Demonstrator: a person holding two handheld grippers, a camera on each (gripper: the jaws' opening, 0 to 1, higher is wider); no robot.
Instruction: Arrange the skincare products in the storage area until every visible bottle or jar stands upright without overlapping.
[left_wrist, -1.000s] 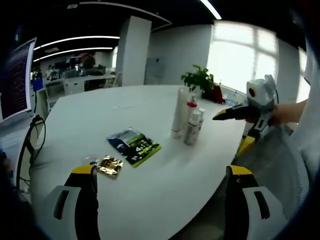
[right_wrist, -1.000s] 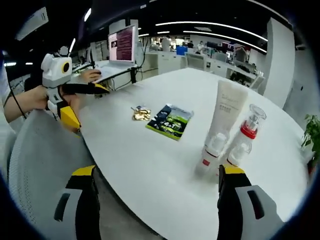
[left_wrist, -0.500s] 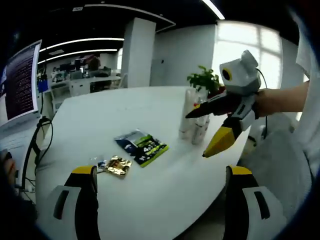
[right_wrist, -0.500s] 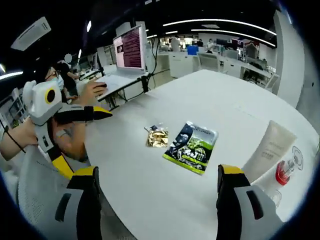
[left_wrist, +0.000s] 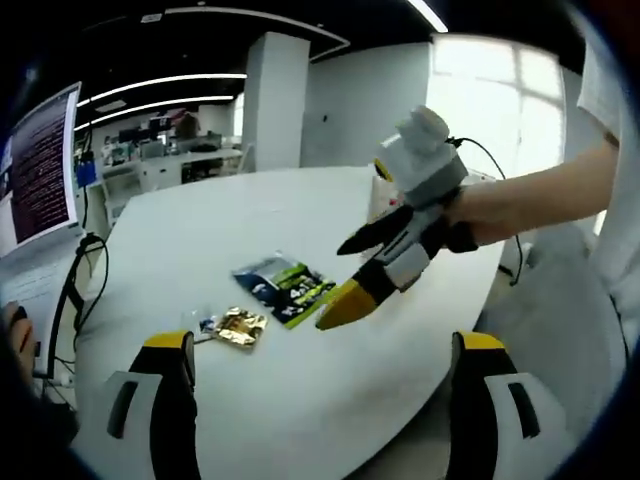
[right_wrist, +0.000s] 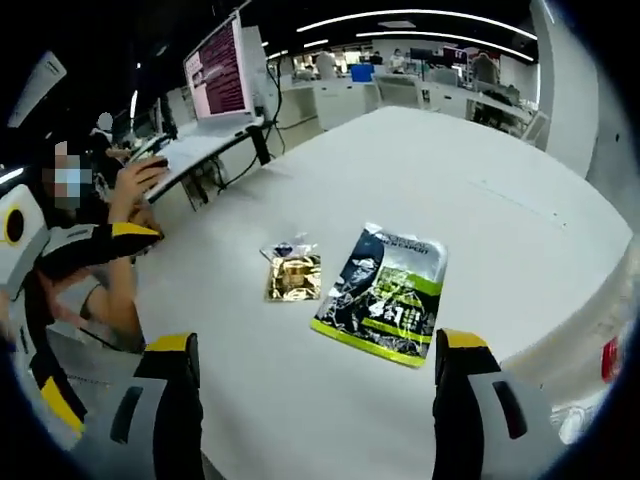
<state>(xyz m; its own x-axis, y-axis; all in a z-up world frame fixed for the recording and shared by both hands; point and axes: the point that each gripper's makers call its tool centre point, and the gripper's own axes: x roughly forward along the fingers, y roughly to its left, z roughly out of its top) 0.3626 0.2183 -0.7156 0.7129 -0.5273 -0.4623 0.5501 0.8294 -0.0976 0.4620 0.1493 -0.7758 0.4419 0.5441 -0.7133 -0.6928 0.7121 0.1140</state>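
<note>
The right gripper (left_wrist: 345, 275), jaws apart and empty, hangs over the dark-and-green foil sachet (right_wrist: 385, 293) near the white surface's (right_wrist: 480, 180) edge. The left gripper (left_wrist: 318, 400) is also apart. The bottles sit blurred at the right edge; a careless swing could topple them.

Sachets (right_wrist: 382, 292) mid-table (right_wrist: 520, 160) — bare surface around
</note>
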